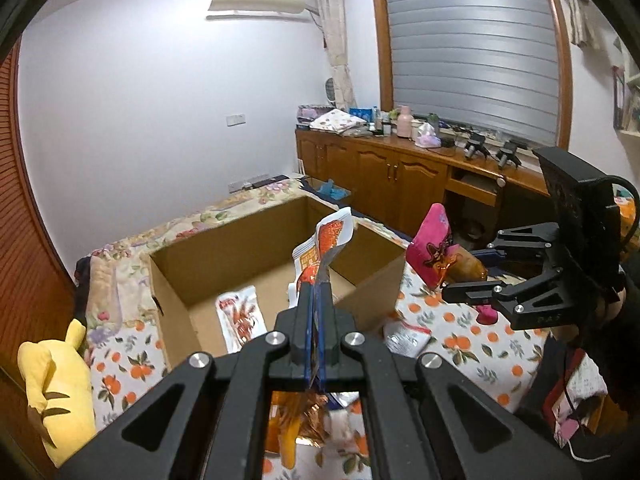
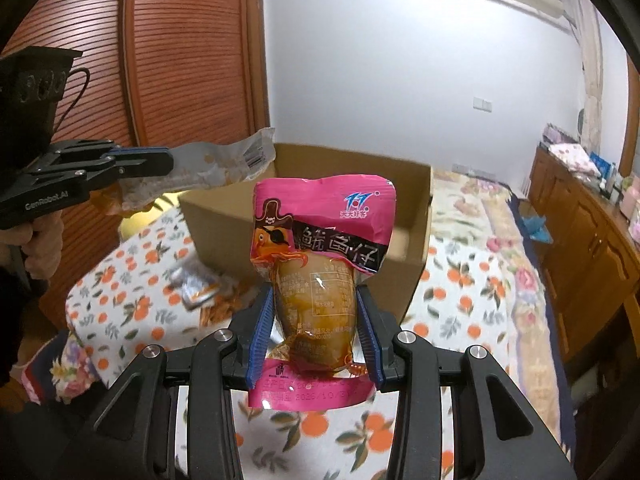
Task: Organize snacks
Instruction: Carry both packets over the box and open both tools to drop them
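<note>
My left gripper [image 1: 316,296] is shut on a flat white and orange snack packet [image 1: 326,244], held edge-on above the near rim of an open cardboard box [image 1: 176,312]. The right wrist view shows that same packet [image 2: 224,164] sticking out of the left gripper [image 2: 170,166]. My right gripper [image 2: 316,300] is shut on a pink squid snack pouch [image 2: 320,240], held upright in front of the box [image 2: 412,256]. From the left wrist camera, the pouch [image 1: 434,248] and right gripper [image 1: 466,280] hang at the box's right. One white and red packet [image 1: 240,316] lies inside the box.
The box sits on a bed with an orange-print cover [image 2: 460,292]. Loose packets lie on the cover [image 1: 406,338], [image 2: 194,286]. A yellow plush toy [image 1: 60,384] is at the left edge. A wooden cabinet [image 1: 384,172] with clutter stands past the bed, a slatted wardrobe [image 2: 180,56] on the other side.
</note>
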